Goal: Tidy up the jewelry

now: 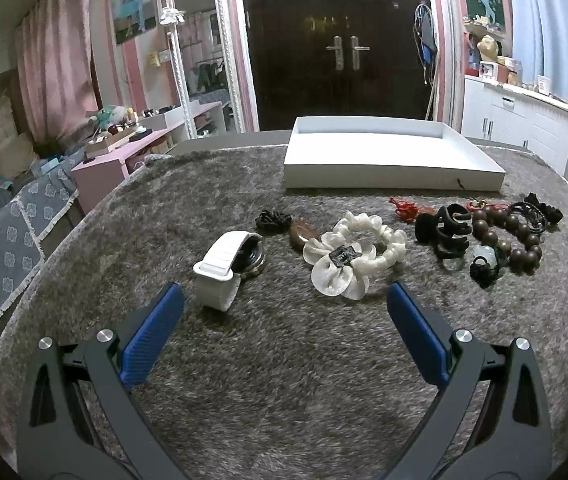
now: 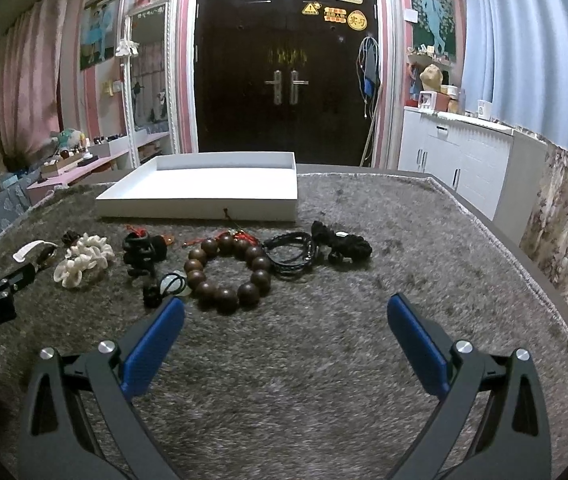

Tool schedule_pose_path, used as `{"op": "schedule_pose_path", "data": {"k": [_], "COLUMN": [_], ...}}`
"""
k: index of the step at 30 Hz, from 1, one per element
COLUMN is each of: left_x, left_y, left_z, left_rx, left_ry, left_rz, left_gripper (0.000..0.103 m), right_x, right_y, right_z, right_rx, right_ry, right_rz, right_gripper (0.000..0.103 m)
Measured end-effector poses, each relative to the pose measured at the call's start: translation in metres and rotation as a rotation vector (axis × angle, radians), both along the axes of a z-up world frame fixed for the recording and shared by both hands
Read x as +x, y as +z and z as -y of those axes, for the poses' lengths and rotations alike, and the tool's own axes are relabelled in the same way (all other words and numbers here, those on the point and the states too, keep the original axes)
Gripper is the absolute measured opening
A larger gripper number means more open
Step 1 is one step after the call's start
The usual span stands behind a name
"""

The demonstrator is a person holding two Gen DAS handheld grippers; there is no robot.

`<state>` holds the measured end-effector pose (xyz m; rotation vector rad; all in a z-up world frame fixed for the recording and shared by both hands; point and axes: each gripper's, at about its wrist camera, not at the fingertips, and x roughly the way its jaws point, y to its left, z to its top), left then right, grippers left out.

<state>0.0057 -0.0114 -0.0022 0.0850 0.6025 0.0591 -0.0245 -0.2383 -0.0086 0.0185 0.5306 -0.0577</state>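
Desk [image 2: 384, 240] under grey shaggy cover. White tray [image 2: 199, 196] at far side, floor partly hidden by near wall. Jewelry in row before tray: wooden bead bracelet [image 2: 225, 270], white scrunchie [image 1: 358, 250], white-strapped watch [image 1: 225, 270], face hidden; small dark pieces, possibly hair ties. Left hand-held gripper [image 1: 286, 304], right hand-held gripper [image 2: 286, 314]: both spread wide, holding nothing.

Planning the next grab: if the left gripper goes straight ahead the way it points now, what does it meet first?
Probably the white scrunchie, which lies just right of the midline between the open fingers of the left gripper. The white watch band sits left of that line. Depth is hard to judge through the fisheye.
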Motion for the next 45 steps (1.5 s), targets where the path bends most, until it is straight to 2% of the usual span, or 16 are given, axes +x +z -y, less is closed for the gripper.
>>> {"op": "schedule_pose_path", "data": {"k": [4,9,13,18,21,24,27,31,35,39,45], "left_x": [0.001,0.002,0.003,0.003,0.003,0.002,0.006,0.009,0.012,0.007,0.007], "left_y": [-0.001,-0.002,-0.003,-0.004,-0.004,-0.003,-0.006,-0.007,-0.009,-0.006,-0.006], "left_z": [0.000,-0.001,-0.003,0.000,0.001,0.000,0.001,-0.003,-0.011,-0.011,-0.005], "left_rx": [0.001,-0.008,-0.024,-0.002,-0.016,-0.016,0.017,-0.055,-0.095,-0.091,-0.074], "left_ry": [0.004,0.000,0.001,0.000,-0.028,-0.003,0.049,-0.013,0.000,0.005,-0.012], "left_rz": [-0.008,-0.012,-0.020,-0.020,-0.026,-0.017,-0.043,-0.060,-0.067,-0.040,-0.044], "left_gripper": [0.100,0.100,0.100,0.100,0.100,0.100,0.100,0.100,0.100,0.100,0.100], "right_x": [-0.011,-0.007,-0.011,-0.009,-0.012,-0.014,-0.011,-0.011,-0.013,-0.009,-0.004], "right_y": [0.005,0.004,0.004,0.003,0.004,0.005,0.004,0.005,0.006,0.004,0.002], "right_z": [-0.004,-0.002,0.004,0.002,0.004,0.005,0.001,-0.005,-0.010,-0.012,-0.016], "right_rx": [-0.025,-0.008,0.031,0.022,0.038,0.048,0.023,-0.001,-0.029,-0.036,-0.062], "right_ry": [-0.001,0.005,0.013,0.018,0.038,0.035,0.026,0.045,0.049,0.056,0.056], "right_rz": [0.062,0.043,0.064,0.057,0.070,0.085,0.072,0.072,0.078,0.052,0.021], "right_gripper": [0.101,0.101,0.101,0.101,0.101,0.101,0.101,0.101,0.101,0.101,0.101]}}
